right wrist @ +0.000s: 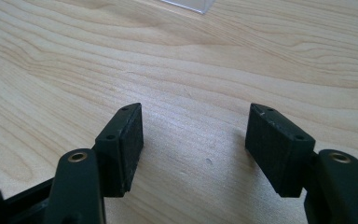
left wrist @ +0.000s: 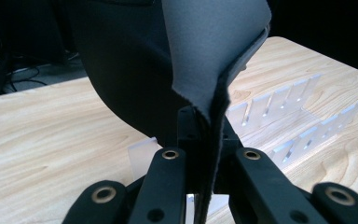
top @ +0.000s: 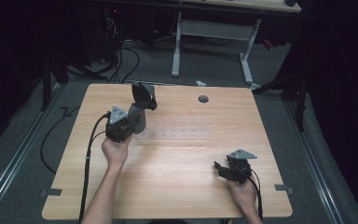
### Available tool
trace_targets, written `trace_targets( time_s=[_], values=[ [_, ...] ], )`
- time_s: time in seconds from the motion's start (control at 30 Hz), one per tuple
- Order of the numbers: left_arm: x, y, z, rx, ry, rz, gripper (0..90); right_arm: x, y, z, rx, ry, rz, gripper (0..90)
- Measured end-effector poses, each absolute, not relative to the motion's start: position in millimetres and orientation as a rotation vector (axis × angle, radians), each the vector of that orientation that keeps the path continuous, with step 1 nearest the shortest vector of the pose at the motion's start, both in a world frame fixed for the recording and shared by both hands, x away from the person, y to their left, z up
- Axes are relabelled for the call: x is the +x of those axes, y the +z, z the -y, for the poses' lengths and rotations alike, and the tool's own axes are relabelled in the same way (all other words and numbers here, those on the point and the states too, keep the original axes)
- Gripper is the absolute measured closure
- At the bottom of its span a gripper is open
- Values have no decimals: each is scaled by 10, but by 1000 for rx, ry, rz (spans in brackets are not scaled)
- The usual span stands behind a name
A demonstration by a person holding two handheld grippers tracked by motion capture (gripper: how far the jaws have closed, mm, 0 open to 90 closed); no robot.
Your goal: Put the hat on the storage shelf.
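Observation:
My left gripper [top: 137, 117] stands over the far left part of the wooden table [top: 177, 186], shut on a thin, floppy sheet [top: 144, 96] that is grey on one face and black on the other. The left gripper view has the sheet [left wrist: 209, 46] rising from between the closed jaws of that gripper [left wrist: 200, 128] and curling over at the top. Just beyond it, a clear slotted rack [top: 177, 133] lies on the table; its slots [left wrist: 284, 107] show to the right. My right gripper [top: 221, 169] rests near the front right, open, with bare wood between its pads [right wrist: 196, 144].
A small grey round cap [top: 203, 99] sits in the tabletop at the far middle. A corner of the clear rack [right wrist: 191, 4] shows ahead of the right gripper. Beyond the table stand a white desk frame [top: 246, 60] and floor cables [top: 121, 60].

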State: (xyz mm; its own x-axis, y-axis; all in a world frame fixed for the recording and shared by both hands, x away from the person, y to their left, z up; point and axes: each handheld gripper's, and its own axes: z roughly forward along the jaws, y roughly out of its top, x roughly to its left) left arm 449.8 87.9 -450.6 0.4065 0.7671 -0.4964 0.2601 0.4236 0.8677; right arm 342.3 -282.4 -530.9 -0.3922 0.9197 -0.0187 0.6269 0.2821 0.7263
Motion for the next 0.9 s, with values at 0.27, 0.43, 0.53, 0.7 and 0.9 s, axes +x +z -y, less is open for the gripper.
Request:
trace_targets(
  time_s=[0.27, 0.43, 0.53, 0.7, 0.9],
  values=[
    [4485, -4646, -891, 1145, 407, -1173, 858, 3423, -5309, 2823, 1388, 897, -2119, 371],
    [4461, -4652, -883, 1164, 403, -1178, 852, 3423, -5309, 2822, 1389, 898, -2118, 369],
    [4441, -4662, -890, 1175, 400, -1185, 848, 3423, -5309, 2822, 1389, 898, -2119, 369],
    [4412, -4691, -957, 1172, 386, -1217, 844, 3423, -5309, 2822, 1389, 898, -2119, 369],
    [4385, -4704, -998, 1191, 388, -1233, 768, 3423, -5309, 2822, 1388, 897, -2119, 369]
  ],
)
